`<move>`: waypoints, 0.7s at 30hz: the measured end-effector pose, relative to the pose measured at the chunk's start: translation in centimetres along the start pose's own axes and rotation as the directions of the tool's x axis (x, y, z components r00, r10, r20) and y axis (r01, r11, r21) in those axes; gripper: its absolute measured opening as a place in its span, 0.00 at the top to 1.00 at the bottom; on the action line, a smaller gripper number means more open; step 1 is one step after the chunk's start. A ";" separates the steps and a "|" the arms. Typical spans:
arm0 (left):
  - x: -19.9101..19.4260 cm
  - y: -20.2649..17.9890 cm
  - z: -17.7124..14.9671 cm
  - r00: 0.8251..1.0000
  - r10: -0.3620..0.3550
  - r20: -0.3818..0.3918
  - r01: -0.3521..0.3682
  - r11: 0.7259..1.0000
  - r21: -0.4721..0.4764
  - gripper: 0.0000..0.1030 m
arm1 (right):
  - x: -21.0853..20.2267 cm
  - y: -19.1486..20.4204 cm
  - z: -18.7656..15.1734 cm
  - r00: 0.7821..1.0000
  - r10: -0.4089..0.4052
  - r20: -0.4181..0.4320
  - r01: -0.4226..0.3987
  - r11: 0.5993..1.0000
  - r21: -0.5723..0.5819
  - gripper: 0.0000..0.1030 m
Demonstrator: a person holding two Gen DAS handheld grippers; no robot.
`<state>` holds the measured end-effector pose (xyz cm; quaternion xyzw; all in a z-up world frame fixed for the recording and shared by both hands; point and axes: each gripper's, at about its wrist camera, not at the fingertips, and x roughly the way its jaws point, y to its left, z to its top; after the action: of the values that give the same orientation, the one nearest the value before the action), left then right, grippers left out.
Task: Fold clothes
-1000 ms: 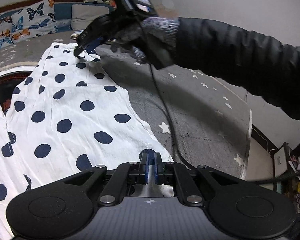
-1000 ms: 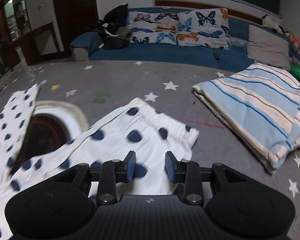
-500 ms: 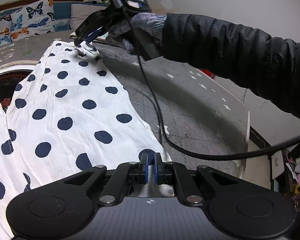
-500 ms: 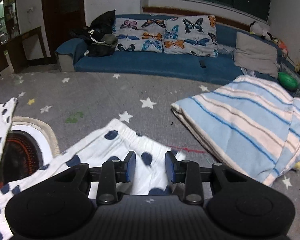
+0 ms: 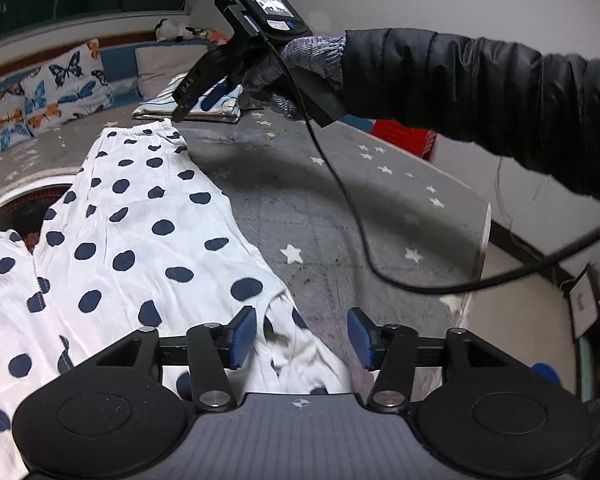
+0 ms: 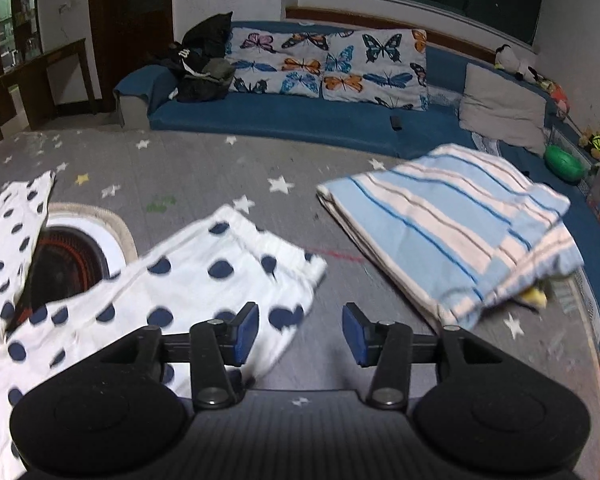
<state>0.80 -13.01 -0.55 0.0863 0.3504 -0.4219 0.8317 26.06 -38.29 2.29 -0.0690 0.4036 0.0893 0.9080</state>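
At the bottom of the left view, my left claw (image 5: 301, 338) is spread wide and holds nothing. The near edge of the spotted cloth (image 5: 140, 240) lies right under it, bunched up a little between the blue pads. The cloth is white with dark dots and runs from the bottom middle up toward the upper left, flat on the gray star mat (image 5: 340, 208).

At the bottom of the right view, my right claw (image 6: 300, 332) is spread open too, with nothing in it. It hangs just past the far end of the cloth, near the gathered band.

I think I am between folds. The cloth is laid out long, and both claws have let go. Next I should pinch two corners of one end and carry them over to the other end, keeping the edges lined up.

Farther off, in the upper right, a folded striped blanket (image 6: 452, 228) sits on the mat. Behind it is a blue sofa (image 6: 300, 120) with butterfly pillows (image 6: 328, 64).

I can make out no words anywhere.
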 end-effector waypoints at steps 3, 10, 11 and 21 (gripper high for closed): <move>0.2 -0.8 -0.6 0.999 0.051 -0.008 -0.051 0.998 0.030 0.47 | -0.1 -0.7 -0.8 1.000 0.004 -0.010 -0.003 1.000 0.019 0.53; 0.2 -1.6 -1.9 0.995 0.098 -0.031 -0.096 0.994 0.059 0.47 | 0.2 -1.6 -1.5 1.000 0.020 -0.013 -0.019 0.998 0.065 0.54; 0.2 -1.8 -2.0 0.994 0.107 -0.030 -0.104 0.992 0.066 0.47 | 0.4 -1.7 -1.5 1.000 0.026 -0.011 -0.025 0.997 0.076 0.54; 0.3 -1.9 -2.2 0.990 0.137 -0.045 -0.134 0.988 0.071 0.67 | 3.0 -2.3 -1.0 0.997 0.073 0.011 -0.074 0.984 0.161 0.55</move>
<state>-1.65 -13.43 -2.13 0.1484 0.3496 -0.3737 0.8462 27.83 -40.41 -0.52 0.0201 0.4095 0.0900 0.9076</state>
